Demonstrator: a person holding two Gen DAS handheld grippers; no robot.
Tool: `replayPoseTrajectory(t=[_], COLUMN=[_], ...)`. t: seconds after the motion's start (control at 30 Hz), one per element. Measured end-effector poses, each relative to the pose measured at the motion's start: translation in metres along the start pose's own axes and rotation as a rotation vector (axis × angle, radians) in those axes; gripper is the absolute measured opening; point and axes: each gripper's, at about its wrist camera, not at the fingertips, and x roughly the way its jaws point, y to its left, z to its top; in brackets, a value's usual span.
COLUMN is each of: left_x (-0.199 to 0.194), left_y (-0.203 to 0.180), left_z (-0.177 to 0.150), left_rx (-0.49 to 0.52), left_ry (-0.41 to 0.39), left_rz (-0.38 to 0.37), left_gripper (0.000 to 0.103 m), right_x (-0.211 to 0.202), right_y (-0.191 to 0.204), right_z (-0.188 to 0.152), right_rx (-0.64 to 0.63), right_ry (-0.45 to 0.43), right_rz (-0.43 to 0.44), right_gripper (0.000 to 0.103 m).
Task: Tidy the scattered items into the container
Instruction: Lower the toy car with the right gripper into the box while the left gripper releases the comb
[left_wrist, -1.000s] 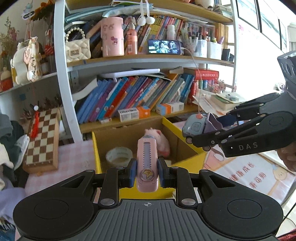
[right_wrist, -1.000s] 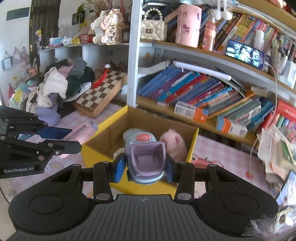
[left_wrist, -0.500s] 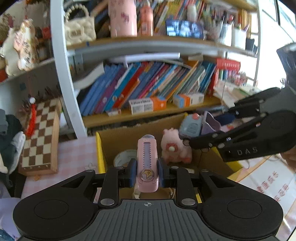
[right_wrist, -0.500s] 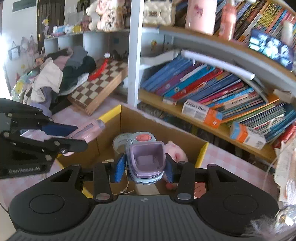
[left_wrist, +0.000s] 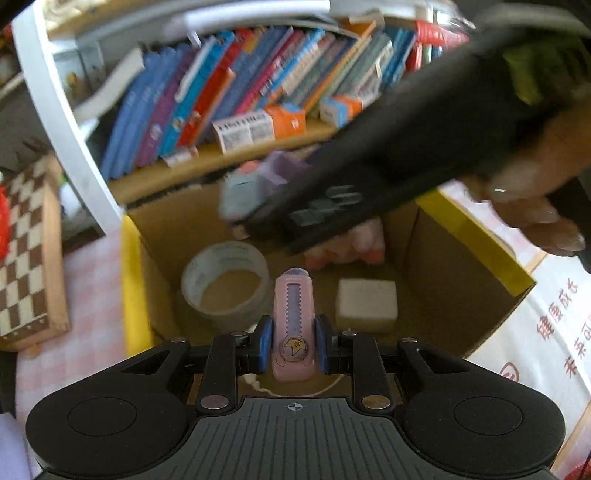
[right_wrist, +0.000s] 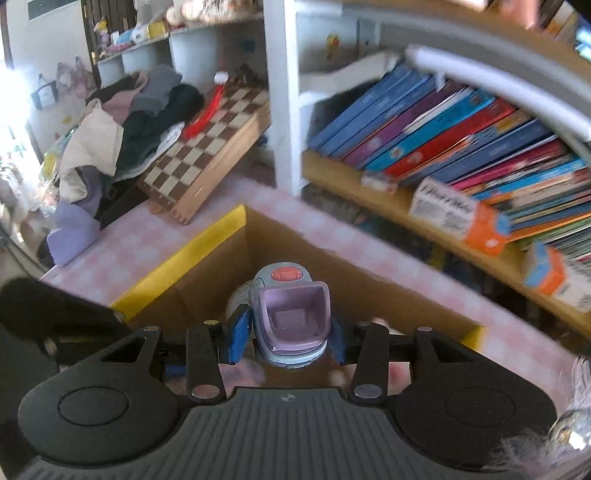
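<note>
i have both tools over the open cardboard box (left_wrist: 469, 229), the one with yellow tape along its rim, sitting on the pink checked tabletop (right_wrist: 155, 243) just in front of the bookshelf (right_wrist: 388, 192). my left gripper (left_wrist: 291, 343) is clamped on a pink utility knife (left_wrist: 293, 325) with a star sticker near its base, its tip pointing down into the box. my right gripper (right_wrist: 286, 334) is closed around a small grey-blue and lilac toy (right_wrist: 290, 317) with a red button, also above the box interior; in the left view it crosses blurred over the far half of the box. by my reading the job is well along: a roll of tape (left_wrist: 225, 280) lies against the box's left wall, a white block (left_wrist: 367, 302) sits toward the right wall, and a pink plush (left_wrist: 351, 243) rests by the far wall. what is left, as far as i can see, is letting go of these two pieces; i cannot tell if more strays lie outside the views. writing: red chinese characters on the white sheet (left_wrist: 546, 332) beyond the box's right edge, too partial to read surely; raised letters on the right tool are smeared; a barcoded white and orange carton (left_wrist: 258, 125) on the shelf is illegible.
</note>
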Motion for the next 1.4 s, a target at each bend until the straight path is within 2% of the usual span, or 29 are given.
replayPoseTrajectory(t=[0.3, 0.53, 0.83, 0.87, 1.0, 1.07, 1.3, 1.4], left_x=[0.019, 0.027, 0.029, 0.028, 0.024, 0.019, -0.006, -0.018], left_y=[0.007, 0.011, 0.007, 0.006, 0.004, 0.002, -0.005, -0.010], left_z=[-0.001, -0.001, -0.002, -0.002, -0.001, -0.002, -0.004, -0.005], left_rx=[-0.028, -0.039, -0.042, -0.040, -0.030, -0.029, -0.022, -0.019], left_ry=[0.078, 0.108, 0.124, 0.120, 0.107, 0.098, 0.035, 0.002], left_rz=[-0.023, -0.035, -0.049, -0.049, -0.047, -0.041, -0.034, -0.032], left_gripper=[0.023, 0.023, 0.023, 0.026, 0.028, 0.032, 0.035, 0.040], right_x=[0.063, 0.086, 0.096, 0.097, 0.089, 0.084, 0.061, 0.049], right_y=[0.003, 0.004, -0.001, -0.001, 0.000, 0.002, 0.005, 0.008], right_z=[0.013, 0.015, 0.014, 0.013, 0.016, 0.018, 0.020, 0.019], right_rx=[0.013, 0.004, 0.016, 0.017, 0.019, 0.017, 0.021, 0.026], right_ry=[0.120, 0.159, 0.179, 0.179, 0.154, 0.143, 0.103, 0.087], right_rz=[0.050, 0.061, 0.063, 0.063, 0.077, 0.078, 0.078, 0.074], right_gripper=[0.041, 0.041, 0.042, 0.043, 0.052, 0.054, 0.057, 0.057])
